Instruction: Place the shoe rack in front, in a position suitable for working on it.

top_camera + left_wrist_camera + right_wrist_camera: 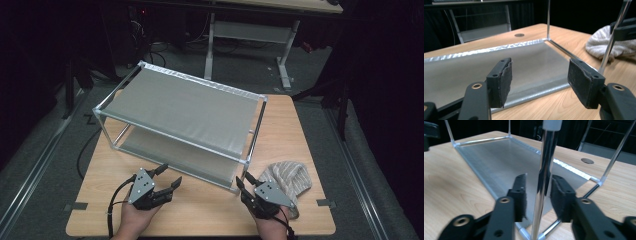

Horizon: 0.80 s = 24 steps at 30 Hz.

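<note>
Overhead, the two-tier rack (pixel 182 117) stands on the tabletop (pixel 200 210), the knit hat (pixel 287 177) beside its right corner, partly hidden behind the right hand-held gripper (pixel 241 181). Left gripper view: the left hand-held gripper (pixel 540 75) is spread, empty, facing the lower shelf (pixel 529 62). Right gripper view: parted pads flank the blurred corner post (pixel 544 177), contact unclear.

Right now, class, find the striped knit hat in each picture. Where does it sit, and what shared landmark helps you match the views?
High view: the hat lies at lower right on the table, beside the rack's near right corner, just behind the right claw.
Left gripper view: hat at the right edge, behind a rack post.
Right gripper view: not in it.
Shared landmark: the metal rack, with its lower shelf.
</note>
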Available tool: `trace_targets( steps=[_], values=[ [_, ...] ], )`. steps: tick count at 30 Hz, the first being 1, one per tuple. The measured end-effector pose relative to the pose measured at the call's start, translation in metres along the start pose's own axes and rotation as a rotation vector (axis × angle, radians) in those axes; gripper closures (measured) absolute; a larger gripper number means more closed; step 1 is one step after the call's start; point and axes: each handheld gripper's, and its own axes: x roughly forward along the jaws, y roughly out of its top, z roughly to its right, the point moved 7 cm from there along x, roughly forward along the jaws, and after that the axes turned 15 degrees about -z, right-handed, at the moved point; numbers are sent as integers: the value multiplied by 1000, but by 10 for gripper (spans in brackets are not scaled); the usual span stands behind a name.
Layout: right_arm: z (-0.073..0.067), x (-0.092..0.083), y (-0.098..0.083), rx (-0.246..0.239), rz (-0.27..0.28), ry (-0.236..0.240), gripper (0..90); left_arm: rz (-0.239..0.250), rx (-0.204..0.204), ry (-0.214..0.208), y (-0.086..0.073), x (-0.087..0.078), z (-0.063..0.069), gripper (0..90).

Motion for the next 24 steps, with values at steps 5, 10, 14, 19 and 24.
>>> trace_targets(
  steps=[5, 10, 14, 19, 24],
  values=[
    [8, -13, -9, 22, 2, -22, 521, -2, -48, -12, 0, 10, -7, 319],
    [22, -26, -18, 48, 1, -72, 478, 2, -49, -24, 3, 20, -6, 317],
    [42, -34, -27, 87, -9, -132, 396, 11, -32, -25, 7, 25, -2, 318],
    [74, -39, -41, 155, -57, -228, 247, 14, -25, -41, 9, 29, 2, 318],
    [108, -37, -55, 250, -122, -295, 139, 6, -13, -56, 8, 30, 5, 318]
  ],
)
